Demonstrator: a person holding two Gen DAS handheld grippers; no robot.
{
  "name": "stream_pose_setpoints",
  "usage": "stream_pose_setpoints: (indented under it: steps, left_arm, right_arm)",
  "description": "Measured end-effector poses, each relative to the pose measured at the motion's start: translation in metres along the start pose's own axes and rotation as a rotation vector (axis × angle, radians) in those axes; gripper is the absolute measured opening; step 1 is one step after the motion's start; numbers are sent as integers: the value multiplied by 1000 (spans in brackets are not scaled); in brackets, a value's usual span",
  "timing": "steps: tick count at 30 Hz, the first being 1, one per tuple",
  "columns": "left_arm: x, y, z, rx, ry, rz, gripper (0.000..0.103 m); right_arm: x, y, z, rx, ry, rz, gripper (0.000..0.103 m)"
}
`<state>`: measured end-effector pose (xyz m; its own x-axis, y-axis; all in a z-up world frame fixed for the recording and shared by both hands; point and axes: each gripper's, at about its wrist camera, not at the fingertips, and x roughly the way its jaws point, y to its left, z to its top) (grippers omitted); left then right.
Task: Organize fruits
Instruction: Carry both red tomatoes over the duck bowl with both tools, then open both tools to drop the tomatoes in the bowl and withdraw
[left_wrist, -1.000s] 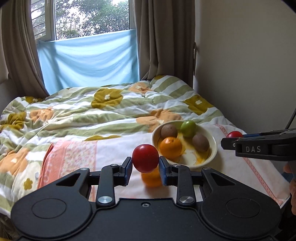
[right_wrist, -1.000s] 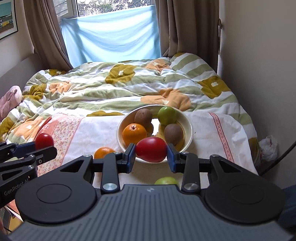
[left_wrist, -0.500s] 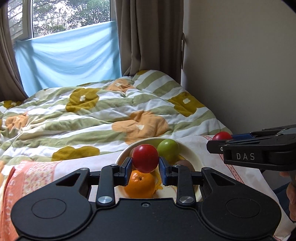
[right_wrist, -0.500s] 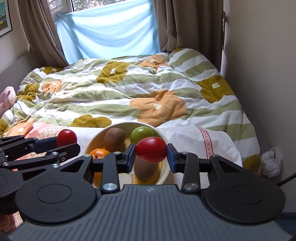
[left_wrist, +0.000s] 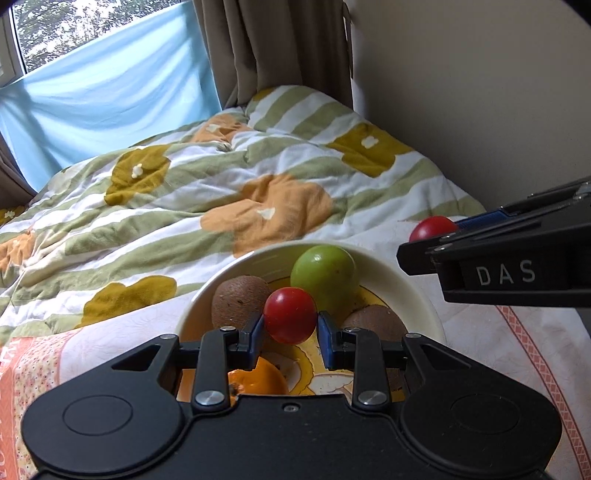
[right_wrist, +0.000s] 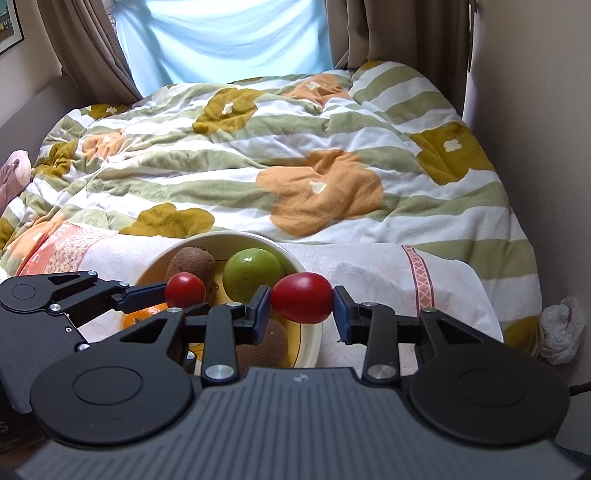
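Observation:
My left gripper is shut on a small round red fruit and holds it over the cream bowl. The bowl holds a green fruit, two brown kiwis and an orange. My right gripper is shut on a larger oval red fruit above the bowl's right rim. The left gripper with its fruit shows in the right wrist view over the bowl's left side. The right gripper shows at the right of the left wrist view.
The bowl sits on a white and pink cloth over a flowered green-striped quilt. A wall runs along the right. Curtains and a blue sheet hang at the far end. A crumpled white bag lies at the bed's right.
Both grippers have moved forward and down toward the bowl, still holding their red fruits. The bowl now lies right under the fingertips. The loose orange and green fruit on the cloth are out of view.

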<state>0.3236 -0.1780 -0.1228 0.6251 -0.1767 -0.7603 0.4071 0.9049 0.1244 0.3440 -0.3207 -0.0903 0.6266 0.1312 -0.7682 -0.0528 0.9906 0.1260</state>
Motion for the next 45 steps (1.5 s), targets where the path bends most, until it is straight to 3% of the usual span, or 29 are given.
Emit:
stream_pose_setpoints:
  steps: [5, 7, 9, 10, 24, 35, 36, 39, 45]
  left_arm:
    - [11, -2, 1, 21, 32, 9, 37]
    - [10, -1, 1, 23, 32, 8, 53]
    - [5, 2, 1, 14, 15, 6, 88]
    - [0, 4, 1, 8, 0, 3, 92]
    - [-57, 46, -21, -151, -23, 31, 92]
    - [-57, 56, -25, -192, -2, 56, 92]
    - [-57, 57, -26, -194, 0, 57, 92]
    - [-57, 57, -26, -198, 1, 62, 92]
    - [-58, 55, -28, -202, 5, 66, 92]
  right_arm:
    - [11, -4, -1, 6, 26, 13, 51]
    - [13, -5, -1, 5, 30, 15, 51]
    - [14, -5, 1, 4, 31, 18, 51]
    - [14, -4, 1, 2, 31, 20, 51]
    - [17, 6, 3, -71, 28, 42, 51]
    - [34, 10, -5, -103, 53, 46, 52]
    - [34, 10, -5, -104, 47, 44, 57]
    - [33, 10, -6, -100, 20, 32, 103]
    - [27, 6, -8, -97, -12, 47, 103]
